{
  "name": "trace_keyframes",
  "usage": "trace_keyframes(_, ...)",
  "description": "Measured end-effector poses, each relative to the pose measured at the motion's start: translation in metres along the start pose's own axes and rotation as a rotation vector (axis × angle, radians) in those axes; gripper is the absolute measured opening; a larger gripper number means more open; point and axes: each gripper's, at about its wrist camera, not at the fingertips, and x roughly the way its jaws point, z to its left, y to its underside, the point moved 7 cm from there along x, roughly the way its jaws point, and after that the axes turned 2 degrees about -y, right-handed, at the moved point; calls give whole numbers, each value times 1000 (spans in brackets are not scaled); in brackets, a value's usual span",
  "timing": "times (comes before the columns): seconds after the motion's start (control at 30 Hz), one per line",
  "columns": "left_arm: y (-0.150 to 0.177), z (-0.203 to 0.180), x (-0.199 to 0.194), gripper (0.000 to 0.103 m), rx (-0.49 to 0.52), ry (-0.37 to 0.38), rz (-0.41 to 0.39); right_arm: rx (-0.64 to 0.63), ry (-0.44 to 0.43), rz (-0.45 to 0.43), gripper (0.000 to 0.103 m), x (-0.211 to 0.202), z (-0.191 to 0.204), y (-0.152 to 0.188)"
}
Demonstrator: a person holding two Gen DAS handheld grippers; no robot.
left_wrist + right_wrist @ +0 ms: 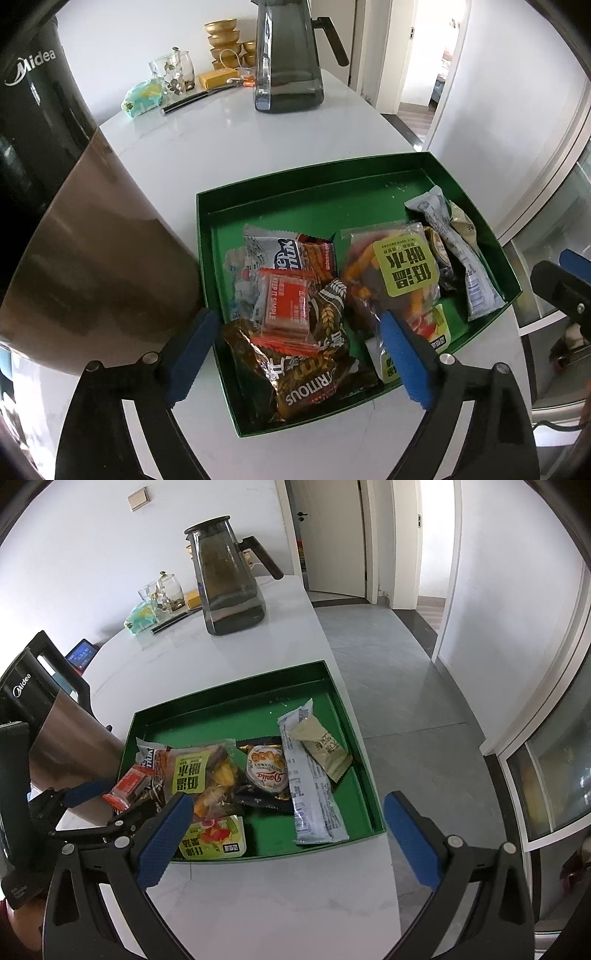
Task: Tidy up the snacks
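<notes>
Left wrist view: the left claw (299, 354) stands wide open above the near-left corner of the green tray (314, 188), its blue pads (192, 354) apart and pressing on nothing. Between them, inside the tray, lies a dark brown and gold snack bag (295, 376), with an orange biscuit packet (286, 306) resting on top of it. Behind these in the tray sit a silver wafer packet (273, 251) and a clear bag with a yellow-green label (402, 266); along the tray's right wall lies a long pale blue sachet (469, 273). The tray rests on the white worktop (207, 147). Just left of the tray stands a Midea kettle (85, 236), brown-bodied with a black top. Beyond the tray's far wall stands a smoked glass jug (288, 62), with stacked gold bowls (225, 40) and a glass jar (173, 74) further back.

Right wrist view: the right claw (288, 834) is open and empty, hovering over the tray's (229, 686) near edge, one pad (166, 838) over the near-left part and the other past the tray's right wall. In the tray a round Danisa cookie pack (266, 768) lies at the middle, the pale blue sachet (314, 790) to its right with a beige packet (325, 753) across it, and a yellow fruit-jelly cup (214, 836) by the near wall. The left claw (107, 805) shows at the tray's left side
</notes>
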Motion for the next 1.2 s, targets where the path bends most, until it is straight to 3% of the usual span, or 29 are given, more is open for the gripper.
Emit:
trace_keyframes(0.1, 0, -1, -1, 88, -5, 4, 3, -2, 4, -2, 103, -3, -1, 2)
trace_keyframes(0.2, 0, -2, -5, 101, 0, 4, -4, 0, 5, -10, 103, -11, -2, 4)
trace_keyframes(0.63, 7, -12, -36, 101, 27, 10, -65, 12, 29, -58, 103, -43, -10, 21)
trace_keyframes(0.87, 14, -5, -61, 101, -33, 47, -113, 2, 34, -65, 103, -49, 0, 36)
trace_keyframes(0.97, 22, -2, -71, 101, -24, 22, -120, 1, 30, -76, 103, -54, 6, 40)
trace_keyframes(1.1, 37, 6, -90, 101, -6, -66, -163, -18, 34, -92, 103, -62, 17, 44)
trace_keyframes(1.2, 48, 8, -106, 101, -12, -45, -182, -28, 13, -98, 103, -73, 27, 49)
